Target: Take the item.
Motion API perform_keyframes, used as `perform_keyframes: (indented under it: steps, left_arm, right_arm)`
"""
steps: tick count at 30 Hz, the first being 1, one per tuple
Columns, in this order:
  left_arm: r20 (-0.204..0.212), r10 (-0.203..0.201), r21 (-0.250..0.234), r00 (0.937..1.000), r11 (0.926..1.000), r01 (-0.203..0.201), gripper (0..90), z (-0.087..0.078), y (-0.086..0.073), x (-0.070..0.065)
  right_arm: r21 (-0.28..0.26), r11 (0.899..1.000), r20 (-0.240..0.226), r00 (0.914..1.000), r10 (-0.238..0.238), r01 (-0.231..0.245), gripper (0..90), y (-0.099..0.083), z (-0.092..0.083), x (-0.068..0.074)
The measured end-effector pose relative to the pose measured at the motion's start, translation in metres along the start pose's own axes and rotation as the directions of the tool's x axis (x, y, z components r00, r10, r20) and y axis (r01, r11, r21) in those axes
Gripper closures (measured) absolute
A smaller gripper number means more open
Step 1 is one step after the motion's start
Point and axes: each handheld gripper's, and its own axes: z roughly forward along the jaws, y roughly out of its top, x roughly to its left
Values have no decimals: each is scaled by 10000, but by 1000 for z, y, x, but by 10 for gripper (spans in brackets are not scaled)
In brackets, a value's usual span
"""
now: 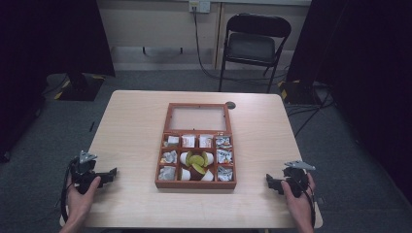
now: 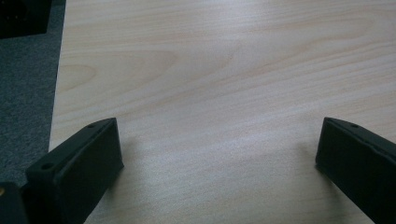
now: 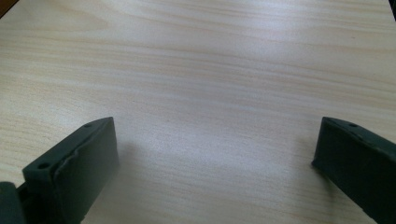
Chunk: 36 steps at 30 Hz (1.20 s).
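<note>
Box: wooden compartment box [image 1: 196, 183], hinged glazed lid open, stood mid-desk [image 1: 131, 121] toward the near edge.
Contents: crinkly foil sachets, white pods, green wedges; judged light and slippery.
Hold: judged best by a packet's edge.
Left gripper [image 1: 108, 175]: wide, empty, near-left corner.
Right gripper [image 1: 272, 183]: wide, empty, near-right corner.

- The left hand-held gripper [image 1: 108, 175] is black, with a grey three-cornered plate on top and a black cable looping beside the forearm.
- The right hand-held gripper [image 1: 272, 183] is black too, under a like grey plate.
- Jaws: thick, matt black blocks, each with small round holes along the top edge.
- Both forearms are bare, without sleeves.
</note>
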Motion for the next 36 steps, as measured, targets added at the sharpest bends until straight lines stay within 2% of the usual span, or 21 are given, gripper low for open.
perform_keyframes:
  steps: [11,15,18,23,28,35,36]
  left_arm:
    - [90,90,15,9999,10000,-90,15,-2,0,-1]
    - [160,109,-87,9998,9999,-108,177,-6,1,-2]
    - [244,274,59,9993,9996,-276,175,-7,3,-4]
    - [583,328,-106,9978,9994,-323,198,-9,7,-8]
    - [590,718,-413,9957,9967,-694,225,-9,22,-21]
    - [935,883,-616,9917,9947,-828,230,-11,28,-30]
    - [986,1117,-720,9888,9919,-1048,241,-13,31,-34]
  right_arm:
    - [-2,10000,1,10000,-6,6,0,0,0,0]
    - [2,10000,0,10000,4,-4,0,0,0,0]
    - [4,10000,3,10000,0,0,0,0,0,0]
    - [3,10000,1,10000,0,0,0,0,0,0]
    - [2,10000,7,10000,2,-2,0,0,0,0]
    - [2,10000,8,10000,3,-3,0,0,0,0]
    - [3,10000,6,10000,2,-2,0,0,0,0]
